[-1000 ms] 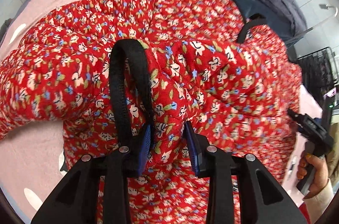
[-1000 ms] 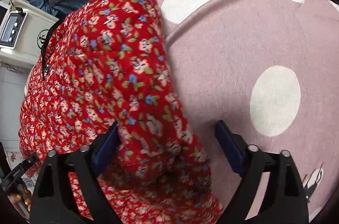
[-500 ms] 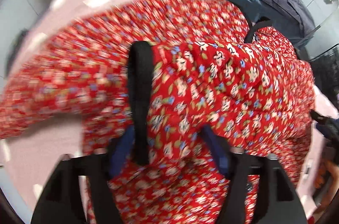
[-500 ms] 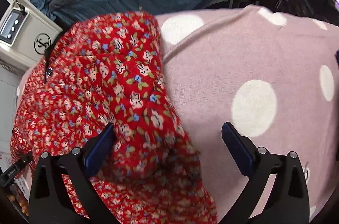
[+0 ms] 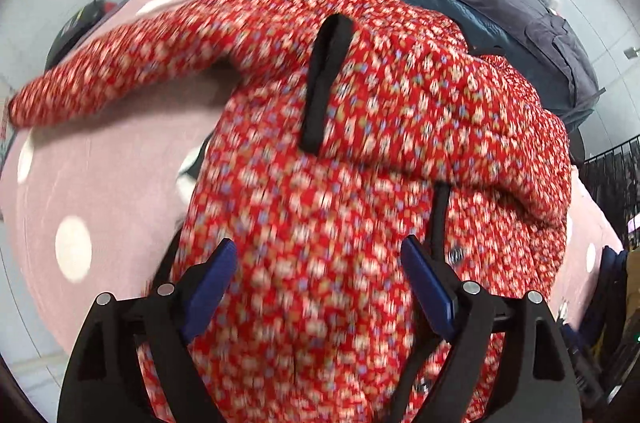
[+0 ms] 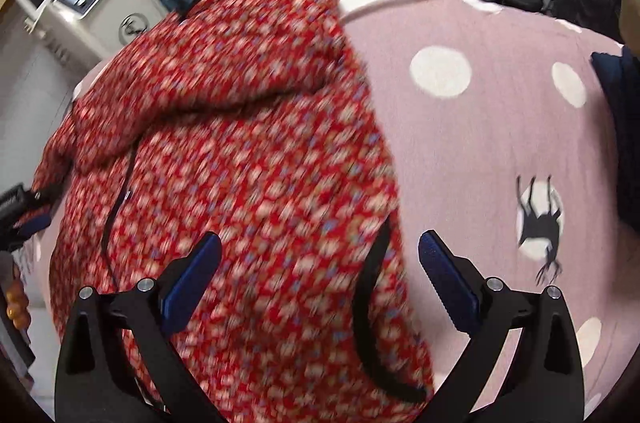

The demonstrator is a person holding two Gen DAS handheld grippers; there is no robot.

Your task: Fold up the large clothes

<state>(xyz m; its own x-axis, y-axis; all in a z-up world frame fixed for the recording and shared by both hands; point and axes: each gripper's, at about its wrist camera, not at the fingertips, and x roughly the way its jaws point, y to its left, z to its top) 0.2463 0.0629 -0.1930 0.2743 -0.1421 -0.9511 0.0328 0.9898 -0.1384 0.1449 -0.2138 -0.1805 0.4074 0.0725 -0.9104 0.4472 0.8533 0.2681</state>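
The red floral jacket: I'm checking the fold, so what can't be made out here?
- Red floral jacket print: motion-blurred, both views.
- Its hem: cut off by the bottom edge, left wrist view.
- Polka-dot sheet beneath it: hidden by the jacket.
- Left claw: cut off at the left edge, right wrist view.

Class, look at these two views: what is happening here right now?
A person with a gripper in each hand is folding a red floral jacket on a pink polka-dot cover. One sleeve lies folded across the body. The left gripper and the right gripper hover above it, jaws open, holding nothing.
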